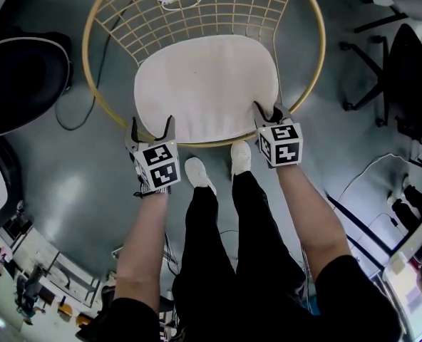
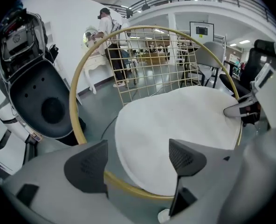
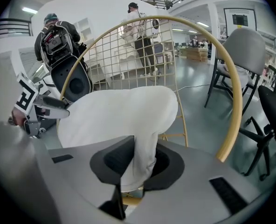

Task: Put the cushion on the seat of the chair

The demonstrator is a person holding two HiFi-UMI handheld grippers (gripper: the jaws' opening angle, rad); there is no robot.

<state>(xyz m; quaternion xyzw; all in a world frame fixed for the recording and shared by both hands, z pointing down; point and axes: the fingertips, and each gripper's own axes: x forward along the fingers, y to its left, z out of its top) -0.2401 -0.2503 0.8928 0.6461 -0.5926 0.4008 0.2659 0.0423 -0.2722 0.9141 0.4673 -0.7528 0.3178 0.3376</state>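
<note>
The white cushion lies on the seat of the round wire chair, inside the yellow hoop, with its front edge along the part of the rim nearest your feet. Your left gripper sits at the cushion's front left corner with its jaws spread wide. In the left gripper view the cushion and the hoop pass between the jaws of that gripper, and the pads press on neither. Your right gripper is at the front right corner, clenched on the fabric. In the right gripper view a fold of the cushion runs down between the two dark pads of that gripper, pinched tight, with the hoop arching over it. Your white shoes stand just in front of the chair, and a black office chair stands well off to the right
</note>
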